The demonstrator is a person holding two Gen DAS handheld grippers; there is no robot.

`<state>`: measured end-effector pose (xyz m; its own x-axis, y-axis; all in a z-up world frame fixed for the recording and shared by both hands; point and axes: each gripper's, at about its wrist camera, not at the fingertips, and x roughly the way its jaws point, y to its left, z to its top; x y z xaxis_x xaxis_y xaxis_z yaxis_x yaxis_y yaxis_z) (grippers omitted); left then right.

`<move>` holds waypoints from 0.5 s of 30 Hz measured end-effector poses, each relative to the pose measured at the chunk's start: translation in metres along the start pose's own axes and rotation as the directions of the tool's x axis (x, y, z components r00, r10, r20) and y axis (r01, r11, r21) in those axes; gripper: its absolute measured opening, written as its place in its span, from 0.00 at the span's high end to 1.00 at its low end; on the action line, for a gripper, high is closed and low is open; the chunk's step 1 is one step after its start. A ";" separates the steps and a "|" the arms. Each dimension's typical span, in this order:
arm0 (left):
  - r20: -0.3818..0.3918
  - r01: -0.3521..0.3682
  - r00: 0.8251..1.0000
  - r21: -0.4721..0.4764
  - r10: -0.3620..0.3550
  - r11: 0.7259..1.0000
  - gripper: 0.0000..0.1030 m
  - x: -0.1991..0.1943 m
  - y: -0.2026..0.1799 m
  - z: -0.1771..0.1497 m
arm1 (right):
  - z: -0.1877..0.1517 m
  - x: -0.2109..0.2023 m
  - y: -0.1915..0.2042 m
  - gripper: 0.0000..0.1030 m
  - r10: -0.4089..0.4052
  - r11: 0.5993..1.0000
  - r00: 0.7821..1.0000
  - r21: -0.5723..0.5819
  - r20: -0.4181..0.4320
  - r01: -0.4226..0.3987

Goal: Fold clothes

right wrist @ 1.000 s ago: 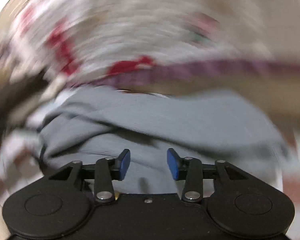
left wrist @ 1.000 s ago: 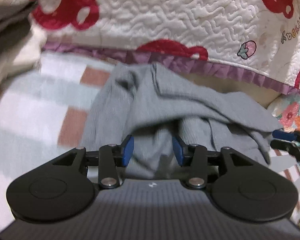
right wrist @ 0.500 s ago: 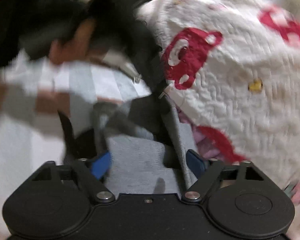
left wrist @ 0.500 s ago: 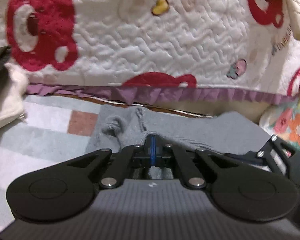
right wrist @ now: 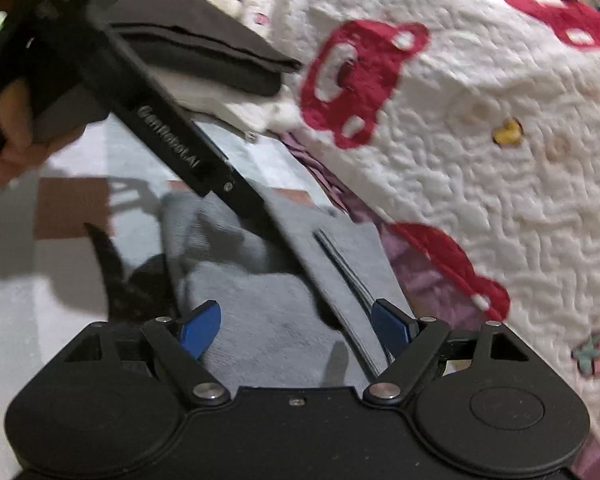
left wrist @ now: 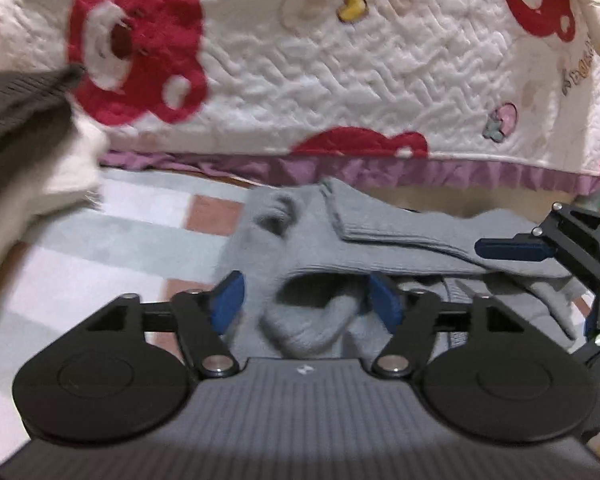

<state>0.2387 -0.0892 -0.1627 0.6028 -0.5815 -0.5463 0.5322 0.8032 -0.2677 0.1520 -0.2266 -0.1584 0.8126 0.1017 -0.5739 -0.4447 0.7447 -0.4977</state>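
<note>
Blue-padded left gripper [left wrist: 306, 300] opening, a grey knit garment [left wrist: 380, 240] bunched between the pads — no pinch. Right gripper [right wrist: 296, 324] spread wide over the same garment. Partly folded: layered edge neat, near end rumpled. Quilt [left wrist: 340, 80] crowds the far edge; checked mat [left wrist: 100, 248] offers room.

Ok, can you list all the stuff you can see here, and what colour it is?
garment: one, grey, crumpled on the mat, partly folded.
mat: one, pale checks with brown squares, under the garment.
quilt: one, white with red bears and purple frill, behind the garment.
folded clothes: a small stack, dark on white, at the mat's far left.
left gripper: black, blue pads, jaws opening with a grey fold between them.
right gripper: black, blue pads, open over the garment.
hand: one, holding the left gripper.
</note>
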 end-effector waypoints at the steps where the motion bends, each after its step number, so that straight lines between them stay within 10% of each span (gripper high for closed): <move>1: -0.051 -0.025 0.998 0.002 0.025 1.000 0.35 0.014 -0.002 0.004 | -0.001 0.000 -0.004 0.17 0.006 1.000 1.000 0.030 -0.007 -0.006; 4: -0.117 0.019 0.993 0.007 -0.018 1.000 0.94 0.035 -0.003 0.017 | -0.011 0.003 -0.028 0.17 0.110 0.966 0.994 0.236 -0.022 -0.102; 7: 0.092 -0.110 0.991 0.144 0.097 0.983 0.96 -0.006 -0.028 0.034 | -0.030 0.006 -0.057 0.17 0.197 0.872 0.980 0.457 0.000 -0.175; 10: 0.280 -0.216 0.948 0.227 0.149 0.950 0.96 -0.052 -0.051 0.039 | -0.050 0.003 -0.070 0.17 0.198 0.821 0.980 0.547 -0.007 -0.162; 15: 0.083 -0.331 0.943 0.159 0.321 0.930 0.81 -0.006 -0.025 -0.006 | -0.075 0.005 -0.077 0.17 0.248 0.729 0.969 0.659 0.001 -0.187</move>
<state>0.2180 -0.1048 -0.1577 0.7891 -0.3011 -0.5353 0.3900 0.9190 0.0580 0.1619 -0.3333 -0.1718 0.6774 0.2837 -0.6787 -0.2278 0.9582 0.1732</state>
